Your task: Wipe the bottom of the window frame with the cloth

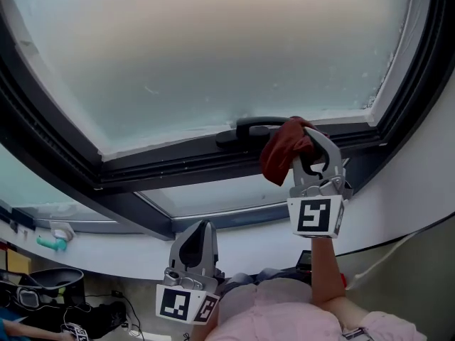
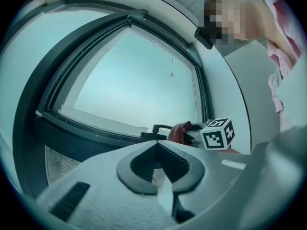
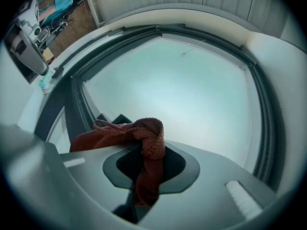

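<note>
A dark red cloth (image 1: pixel 282 152) hangs bunched from my right gripper (image 1: pixel 313 142), which is shut on it and held up against the bottom rail of the dark window frame (image 1: pixel 178 163), beside the black window handle (image 1: pixel 250 129). In the right gripper view the cloth (image 3: pixel 144 147) is pinched between the jaws and drapes to the left over them. My left gripper (image 1: pixel 199 241) hangs lower, below the sill, shut with nothing in it. From the left gripper view I see the right gripper's marker cube (image 2: pixel 218 134) and the cloth (image 2: pixel 178 131) by the handle.
Frosted glass (image 1: pixel 213 48) fills the frame above the rail. A lower pane (image 1: pixel 213 194) sits under it, over a white sill (image 1: pixel 106 247). A white wall (image 1: pixel 419 176) bounds the right side. Down left on the floor lie bags and gear (image 1: pixel 43 297).
</note>
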{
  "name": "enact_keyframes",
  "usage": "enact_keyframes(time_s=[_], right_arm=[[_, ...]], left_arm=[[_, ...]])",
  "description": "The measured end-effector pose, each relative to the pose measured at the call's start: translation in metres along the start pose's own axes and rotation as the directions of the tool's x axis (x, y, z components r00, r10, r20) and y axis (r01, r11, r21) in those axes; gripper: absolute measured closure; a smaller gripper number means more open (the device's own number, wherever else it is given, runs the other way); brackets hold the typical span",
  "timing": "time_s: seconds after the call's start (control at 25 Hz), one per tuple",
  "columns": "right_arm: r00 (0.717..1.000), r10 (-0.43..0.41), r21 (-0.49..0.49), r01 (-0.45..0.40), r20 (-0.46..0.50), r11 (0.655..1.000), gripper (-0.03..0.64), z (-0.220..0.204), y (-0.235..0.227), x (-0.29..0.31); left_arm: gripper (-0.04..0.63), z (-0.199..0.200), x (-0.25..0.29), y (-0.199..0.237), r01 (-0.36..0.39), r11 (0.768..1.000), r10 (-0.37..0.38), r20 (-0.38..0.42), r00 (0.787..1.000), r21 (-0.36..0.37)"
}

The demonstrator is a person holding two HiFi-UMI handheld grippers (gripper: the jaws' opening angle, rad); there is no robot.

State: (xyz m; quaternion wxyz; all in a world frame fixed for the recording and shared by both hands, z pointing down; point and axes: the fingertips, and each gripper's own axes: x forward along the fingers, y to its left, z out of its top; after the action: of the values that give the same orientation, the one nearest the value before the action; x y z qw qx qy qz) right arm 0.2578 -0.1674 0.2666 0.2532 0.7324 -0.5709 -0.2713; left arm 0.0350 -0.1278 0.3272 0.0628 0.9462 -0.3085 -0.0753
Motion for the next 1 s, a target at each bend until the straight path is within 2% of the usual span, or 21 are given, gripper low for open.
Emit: enact_keyframes(time_s=[0.12, 0.24, 0.44, 0.8, 1.0], right_arm=[[0.996, 0.089, 0.013, -0.090, 0.020, 0.996, 0.543, 0.009, 0.049, 0.017], [0.994, 0.112, 0.011, -0.112, 0.009, 0.994, 0.543, 0.008, 0.066, 0.025], [0.996, 0.093, -0.008, -0.093, 0.003, 0.996, 0.552, 0.007, 0.070, 0.025], [0.991, 0.137, 0.011, -0.137, -0.006, 0.991, 0.552, 0.002, 0.071, 0.022], [0.991, 0.133, 0.023, -0.133, -0.010, 0.991, 0.552, -0.003, 0.067, 0.021]], left_arm=[[0.597, -0.001, -0.004, 0.002, -0.009, 1.000, 0.009, -0.002, 1.000, -0.002], [0.597, -0.003, -0.009, 0.007, -0.023, 1.000, 0.023, -0.002, 1.000, -0.011], [0.597, -0.008, -0.014, 0.014, -0.033, 0.999, 0.033, -0.005, 0.999, -0.025], [0.597, -0.008, -0.008, 0.003, 0.013, 0.999, -0.013, 0.000, 1.000, -0.030], [0.597, -0.006, -0.010, 0.004, 0.006, 1.000, -0.006, 0.008, 1.000, -0.030]])
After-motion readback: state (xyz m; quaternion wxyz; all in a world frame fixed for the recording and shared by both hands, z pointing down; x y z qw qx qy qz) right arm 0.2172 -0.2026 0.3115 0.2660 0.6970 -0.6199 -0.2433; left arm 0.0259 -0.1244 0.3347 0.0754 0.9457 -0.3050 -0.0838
